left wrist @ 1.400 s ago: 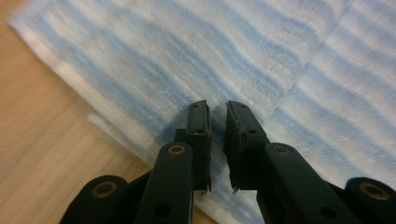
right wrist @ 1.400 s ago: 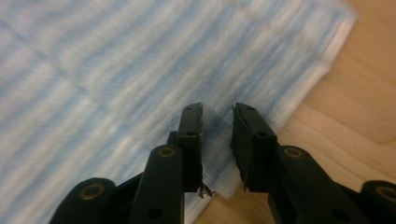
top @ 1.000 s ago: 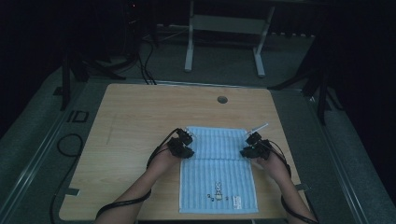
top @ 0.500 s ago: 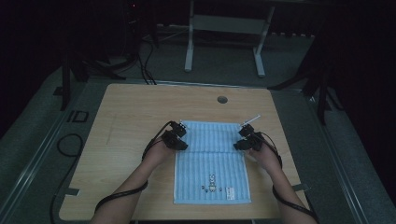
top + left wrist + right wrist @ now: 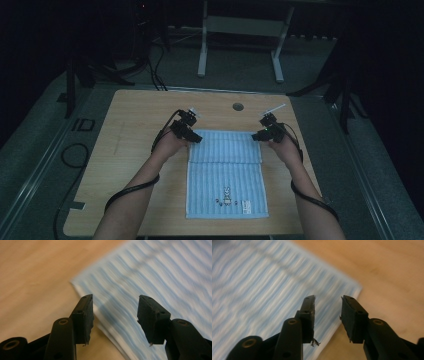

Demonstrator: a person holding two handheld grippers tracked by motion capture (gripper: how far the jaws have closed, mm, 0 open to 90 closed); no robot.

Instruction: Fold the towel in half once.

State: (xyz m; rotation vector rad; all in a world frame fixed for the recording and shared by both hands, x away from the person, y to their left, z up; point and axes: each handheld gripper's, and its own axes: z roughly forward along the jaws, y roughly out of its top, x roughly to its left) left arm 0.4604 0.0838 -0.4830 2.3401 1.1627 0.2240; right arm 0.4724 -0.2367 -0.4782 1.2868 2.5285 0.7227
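Observation:
A light blue striped towel (image 5: 227, 175) lies flat on the wooden table (image 5: 135, 150), with a small print near its close edge and a crease across its far part. My left gripper (image 5: 196, 137) hovers over the towel's far left corner (image 5: 82, 287). Its jaws (image 5: 115, 315) have just been opening and nothing is between them. My right gripper (image 5: 257, 135) hangs over the far right corner (image 5: 354, 290). Its jaws (image 5: 327, 312) have also just been opening and hold nothing. Both gripper views are blurred by motion.
A round hole (image 5: 238, 106) sits in the table beyond the towel. Bare wood lies left of the towel. Cables trail from both grippers along the forearms. A white frame (image 5: 240, 30) stands on the dark floor behind the table.
Both grippers drew the towel's far edge away from the person, then let go of its corners. Their jaws now stand apart, and both hands have shifted farther off and lifted.

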